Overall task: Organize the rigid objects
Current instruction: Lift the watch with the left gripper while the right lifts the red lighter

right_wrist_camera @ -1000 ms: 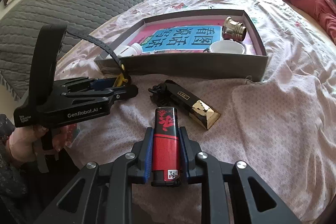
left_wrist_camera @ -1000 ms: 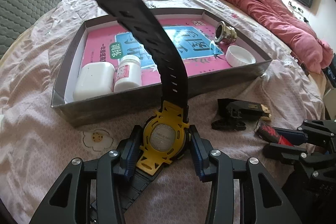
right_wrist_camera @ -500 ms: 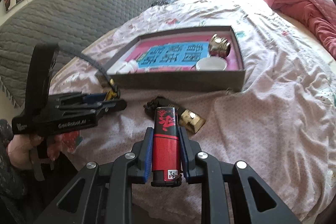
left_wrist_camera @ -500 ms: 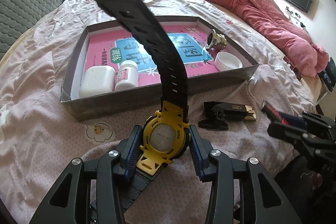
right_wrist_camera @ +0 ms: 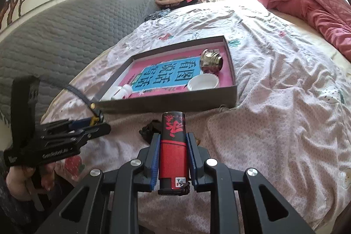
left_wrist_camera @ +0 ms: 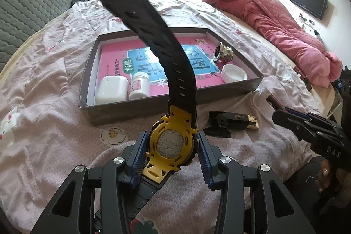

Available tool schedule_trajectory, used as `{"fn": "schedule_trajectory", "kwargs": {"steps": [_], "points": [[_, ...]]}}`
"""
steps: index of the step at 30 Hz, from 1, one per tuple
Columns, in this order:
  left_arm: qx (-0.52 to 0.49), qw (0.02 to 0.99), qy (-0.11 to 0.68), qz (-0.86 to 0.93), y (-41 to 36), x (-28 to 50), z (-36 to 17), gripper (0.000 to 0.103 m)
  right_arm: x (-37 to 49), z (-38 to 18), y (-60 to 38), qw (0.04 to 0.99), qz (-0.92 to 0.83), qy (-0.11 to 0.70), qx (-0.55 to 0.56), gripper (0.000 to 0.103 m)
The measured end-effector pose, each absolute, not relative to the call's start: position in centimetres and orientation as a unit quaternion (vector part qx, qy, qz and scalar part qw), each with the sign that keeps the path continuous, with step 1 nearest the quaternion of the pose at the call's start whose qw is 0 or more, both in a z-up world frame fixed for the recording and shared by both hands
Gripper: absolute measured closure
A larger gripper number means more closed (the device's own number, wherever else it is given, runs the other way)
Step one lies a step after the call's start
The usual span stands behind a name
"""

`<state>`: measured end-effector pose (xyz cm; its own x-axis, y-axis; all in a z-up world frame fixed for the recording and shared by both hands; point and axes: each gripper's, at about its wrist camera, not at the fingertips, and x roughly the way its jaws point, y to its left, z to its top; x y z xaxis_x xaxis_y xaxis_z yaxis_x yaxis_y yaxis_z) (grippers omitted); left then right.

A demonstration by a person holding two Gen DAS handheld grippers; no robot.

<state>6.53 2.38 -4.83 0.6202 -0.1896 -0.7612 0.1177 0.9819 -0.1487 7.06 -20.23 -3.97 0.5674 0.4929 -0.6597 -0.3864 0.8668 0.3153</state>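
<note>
My left gripper [left_wrist_camera: 172, 142] is shut on a yellow-backed wristwatch [left_wrist_camera: 170, 144], case between the blue pads, its black strap [left_wrist_camera: 140, 14] arching up across the view. The right gripper [right_wrist_camera: 172, 142] is shut on a red and black lighter [right_wrist_camera: 173, 146] standing upright between its pads. Both hang above the bed in front of a grey cardboard tray [left_wrist_camera: 153, 109] [right_wrist_camera: 166, 102] lined with a pink and blue sheet. In the tray lie a white case [left_wrist_camera: 111, 90], a white bottle [left_wrist_camera: 139, 88], a white lid [left_wrist_camera: 232, 72] and a metal fitting [left_wrist_camera: 222, 54]. A black and gold clip [left_wrist_camera: 232, 122] lies on the bedspread.
Pink patterned bedspread [right_wrist_camera: 274, 102] covers the bed. A rolled red quilt [left_wrist_camera: 274, 21] lies at the back right, a grey quilted headboard [right_wrist_camera: 54, 36] to the left. A wall screen [left_wrist_camera: 307, 1] hangs far right. A person's hand [right_wrist_camera: 19, 179] holds the left gripper's handle.
Both grippers have risen and drawn back from the tray, which now looks smaller and farther. Each keeps its hold, the left on the watch, the right on the lighter.
</note>
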Motion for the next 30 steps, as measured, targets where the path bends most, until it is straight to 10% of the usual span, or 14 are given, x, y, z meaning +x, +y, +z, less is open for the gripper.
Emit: {"fn": "schedule_trajectory", "kwargs": {"steps": [30], "points": [[-0.056, 0.918, 0.391, -0.038, 2.8, 6.3, -1.0, 0.058, 6.3, -1.0, -17.9, 0.917, 0.238, 0.319, 0.005, 0.080]]}}
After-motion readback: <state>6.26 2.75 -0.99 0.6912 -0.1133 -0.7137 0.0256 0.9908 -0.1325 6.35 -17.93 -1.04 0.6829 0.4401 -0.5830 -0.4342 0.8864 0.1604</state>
